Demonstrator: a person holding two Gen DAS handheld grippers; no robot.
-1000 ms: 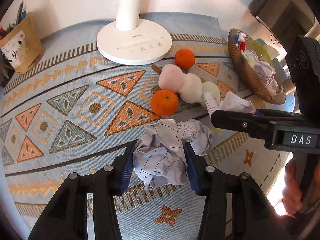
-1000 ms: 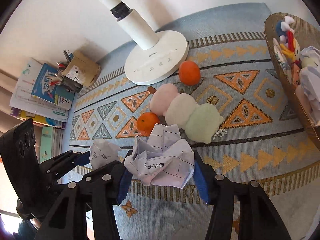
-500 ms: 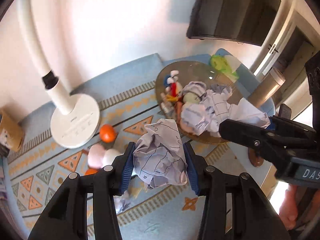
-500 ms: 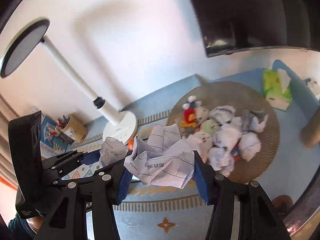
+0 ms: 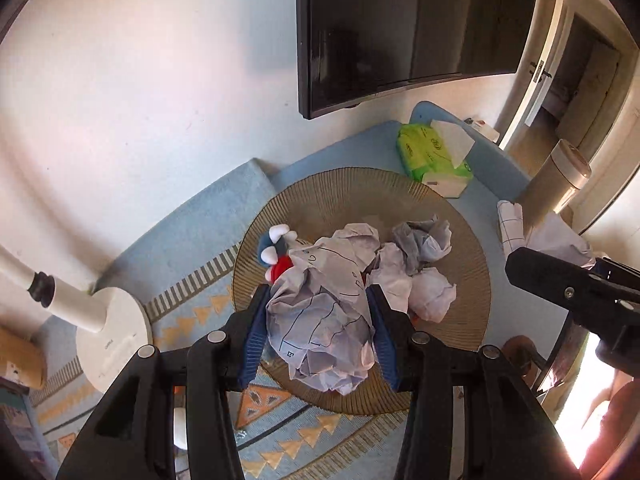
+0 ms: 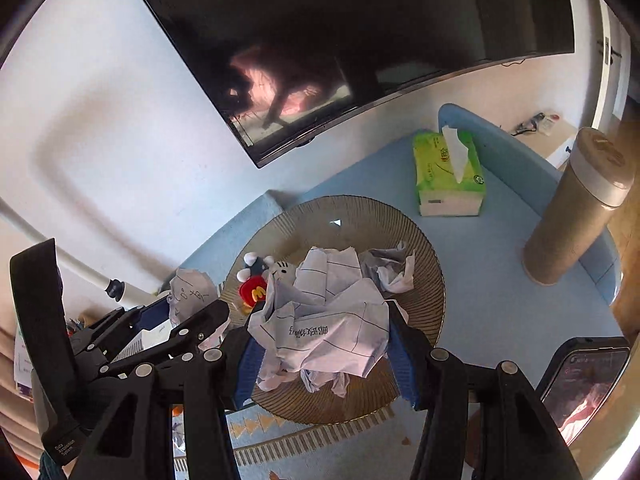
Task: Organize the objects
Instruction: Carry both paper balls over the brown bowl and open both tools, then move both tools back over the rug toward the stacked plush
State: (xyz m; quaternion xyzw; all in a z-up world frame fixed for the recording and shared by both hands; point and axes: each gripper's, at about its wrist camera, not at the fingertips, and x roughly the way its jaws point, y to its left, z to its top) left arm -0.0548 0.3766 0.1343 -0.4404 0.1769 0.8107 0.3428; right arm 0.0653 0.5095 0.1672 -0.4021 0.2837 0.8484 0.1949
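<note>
My left gripper point(image 5: 318, 332) is shut on a crumpled paper ball point(image 5: 320, 320) and hangs over the near left part of the round woven basket point(image 5: 460, 240). Inside the basket lie several crumpled papers point(image 5: 420, 248) and a small plush toy point(image 5: 276, 248). My right gripper point(image 6: 324, 344) is shut on a second crumpled sheet point(image 6: 332, 320) with printed lines, above the same basket point(image 6: 424, 264). The right wrist view has the left gripper point(image 6: 188, 308) at the left with its paper point(image 6: 188, 288).
A green tissue box point(image 6: 448, 172) sits behind the basket, with a tall tan canister point(image 6: 576, 204) to its right. A phone point(image 6: 588, 380) lies at the near right. The white lamp base point(image 5: 112, 336) stands to the left on the patterned mat. A dark screen point(image 5: 400, 28) hangs on the wall.
Both grippers have risen and swung right, from the patterned mat with the oranges to above the woven basket. Each has kept its paper ball.
</note>
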